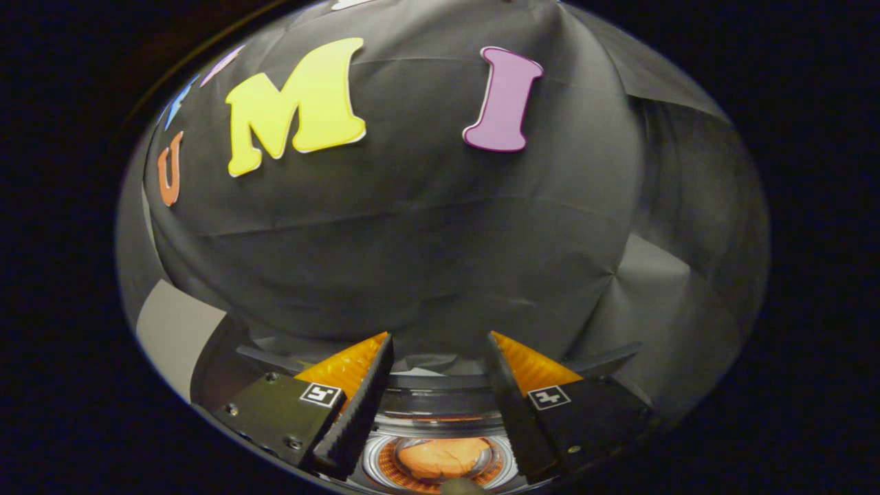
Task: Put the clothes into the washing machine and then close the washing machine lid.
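Hand-held gripper [440, 344] hovers with fingers apart and empty above the washing machine [440, 402], whose open drum holds orange clothes [443, 457] (seemingly loaded); lid closing likely remains.

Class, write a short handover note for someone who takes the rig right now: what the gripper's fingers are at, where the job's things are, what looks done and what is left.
Gripper: fingers apart, holding nothing, pointing at the black cloth wall.
Round grey washing machine drum: below, between the fingers, its opening uncovered.
Orange clothing: already lying inside the drum.
Done: at least this garment is in.
Left: the lid appears not yet closed; I cannot tell where the lid is, or whether more clothes wait.
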Available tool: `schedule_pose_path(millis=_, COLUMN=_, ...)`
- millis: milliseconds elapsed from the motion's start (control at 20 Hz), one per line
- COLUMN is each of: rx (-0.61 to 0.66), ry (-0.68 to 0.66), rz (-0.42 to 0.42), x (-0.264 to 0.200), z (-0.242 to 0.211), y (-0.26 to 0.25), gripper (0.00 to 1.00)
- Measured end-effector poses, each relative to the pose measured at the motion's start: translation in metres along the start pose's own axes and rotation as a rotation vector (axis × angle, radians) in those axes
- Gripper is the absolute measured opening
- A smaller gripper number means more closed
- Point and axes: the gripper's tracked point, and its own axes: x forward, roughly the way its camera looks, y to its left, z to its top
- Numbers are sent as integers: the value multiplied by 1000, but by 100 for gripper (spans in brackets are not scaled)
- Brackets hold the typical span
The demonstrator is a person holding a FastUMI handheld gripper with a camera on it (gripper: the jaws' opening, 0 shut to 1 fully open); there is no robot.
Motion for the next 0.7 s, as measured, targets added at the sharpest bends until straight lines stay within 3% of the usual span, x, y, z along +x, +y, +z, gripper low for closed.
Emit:
schedule_pose_path(millis=250, rx=24, ry=-57, rz=52, x=3, z=2, y=3, gripper=85)
schedule_pose_path(millis=700, rx=5, ry=-163, rz=59, x=-12, z=-5, y=2, gripper=85)
